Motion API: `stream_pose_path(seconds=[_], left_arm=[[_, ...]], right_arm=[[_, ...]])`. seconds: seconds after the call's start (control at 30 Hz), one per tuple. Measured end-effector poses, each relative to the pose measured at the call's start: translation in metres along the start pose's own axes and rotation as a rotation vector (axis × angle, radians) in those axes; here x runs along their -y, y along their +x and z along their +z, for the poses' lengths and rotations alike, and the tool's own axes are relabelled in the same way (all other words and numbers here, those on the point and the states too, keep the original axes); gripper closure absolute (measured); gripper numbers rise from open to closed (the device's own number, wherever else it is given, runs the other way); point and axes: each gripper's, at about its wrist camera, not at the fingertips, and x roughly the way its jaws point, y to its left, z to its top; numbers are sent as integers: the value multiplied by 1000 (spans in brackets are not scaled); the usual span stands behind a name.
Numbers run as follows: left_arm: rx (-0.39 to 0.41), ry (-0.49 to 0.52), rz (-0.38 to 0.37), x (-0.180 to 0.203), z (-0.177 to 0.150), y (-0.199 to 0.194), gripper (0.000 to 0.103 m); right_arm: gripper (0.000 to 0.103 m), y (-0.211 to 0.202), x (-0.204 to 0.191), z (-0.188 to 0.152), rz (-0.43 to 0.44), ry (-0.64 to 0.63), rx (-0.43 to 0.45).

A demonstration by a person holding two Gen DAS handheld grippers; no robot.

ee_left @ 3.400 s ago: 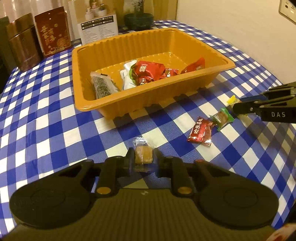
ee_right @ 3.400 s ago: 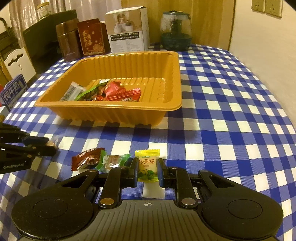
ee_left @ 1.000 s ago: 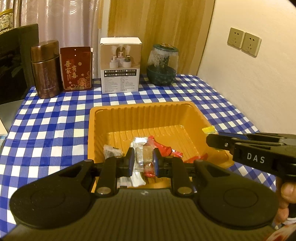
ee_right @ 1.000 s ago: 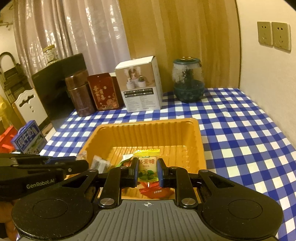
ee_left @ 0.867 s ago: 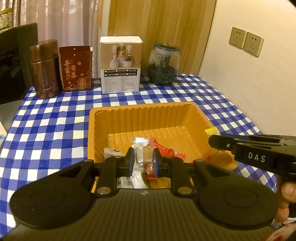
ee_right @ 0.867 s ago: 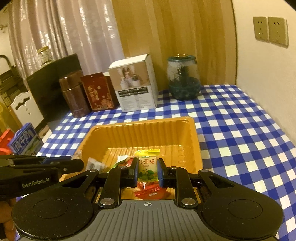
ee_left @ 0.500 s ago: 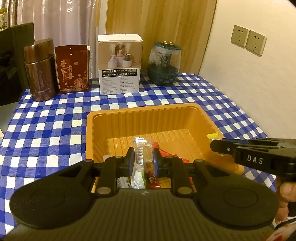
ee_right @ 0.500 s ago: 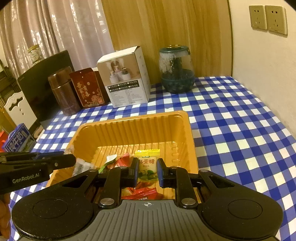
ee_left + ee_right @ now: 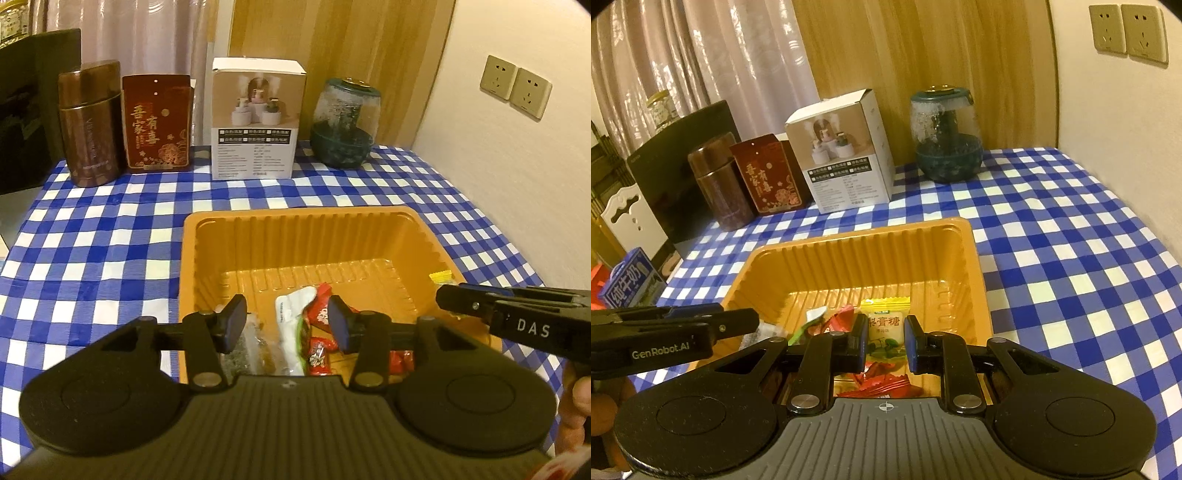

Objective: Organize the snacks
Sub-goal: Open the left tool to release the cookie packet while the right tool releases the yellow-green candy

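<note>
Both grippers hang over the orange tray [image 9: 192,258], which sits on the blue checked tablecloth [image 9: 103,236].

The left gripper [image 9: 286,319] has its fingers spread wide with nothing between them. Below it, on the tray floor, lie a clear-wrapped snack [image 9: 258,343], a white and green packet [image 9: 293,325] and several red wrappers [image 9: 319,314].

The right gripper [image 9: 885,341] is over the tray's near right part. The yellow candy packet [image 9: 884,326] sits between its fingers; the pads stand a little off the wrapper's edges, so I judge the hold slack or just released, but contact cannot be confirmed from this view. From the left camera, only a yellow corner [image 9: 441,276] shows at that gripper's tip, close to the tray's right wall.

Risks from here:
- If the yellow packet is let go this near the right wall, it could catch on the rim and tip out onto the cloth.
- If the wrapper clings to one pad, it may be carried back out as the gripper is withdrawn.
- The two grippers are close together over one tray; pulling both out at once could knock them together or nudge the light tray.
- The left fingers hang low over the pile and could drag a wrapper out.

The tin [image 9: 90,122], red box [image 9: 157,122], white carton [image 9: 256,118] and glass jar [image 9: 343,123] stand well behind, out of reach.
</note>
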Motion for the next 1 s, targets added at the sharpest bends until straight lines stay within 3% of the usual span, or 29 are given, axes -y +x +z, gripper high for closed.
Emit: stream_pose_path(seconds=[1.0], left_arm=[[4, 1, 9, -9, -5, -9, 59]], right_arm=[[82, 7, -19, 1, 23, -20, 0]])
